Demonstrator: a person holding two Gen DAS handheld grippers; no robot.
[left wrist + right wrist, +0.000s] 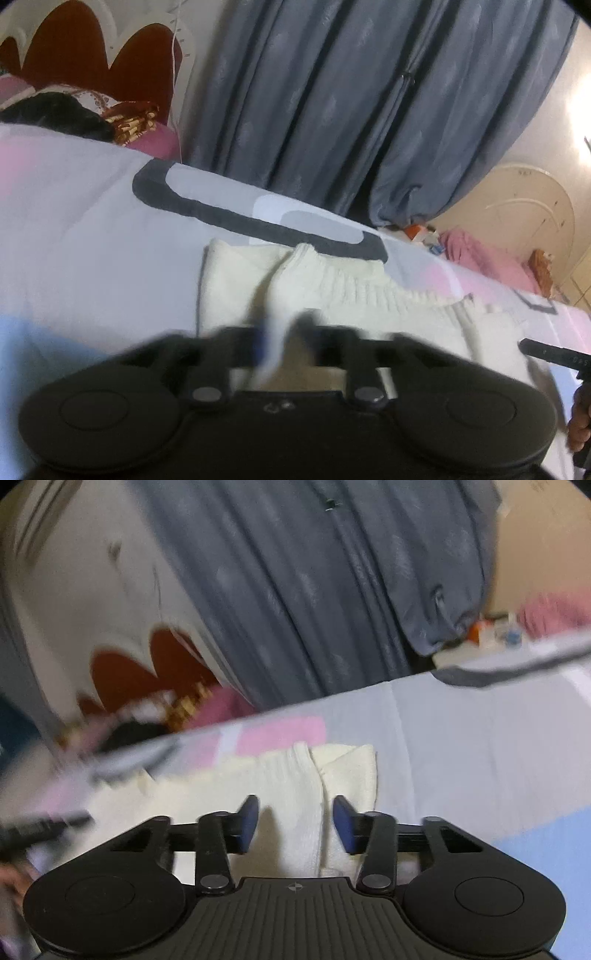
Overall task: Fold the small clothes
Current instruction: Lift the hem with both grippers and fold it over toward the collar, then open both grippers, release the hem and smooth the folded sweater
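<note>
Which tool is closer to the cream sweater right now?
Left. The left tool is pinched shut on the cream sweater; the right tool hangs open astride its fold.

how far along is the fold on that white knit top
Done: the white knit top lies on the bedsheet, a fold ridge down its middle. In hand: left gripper shut on a raised pleat; right gripper open, straddling the ridge. Left: finishing the fold.
</note>
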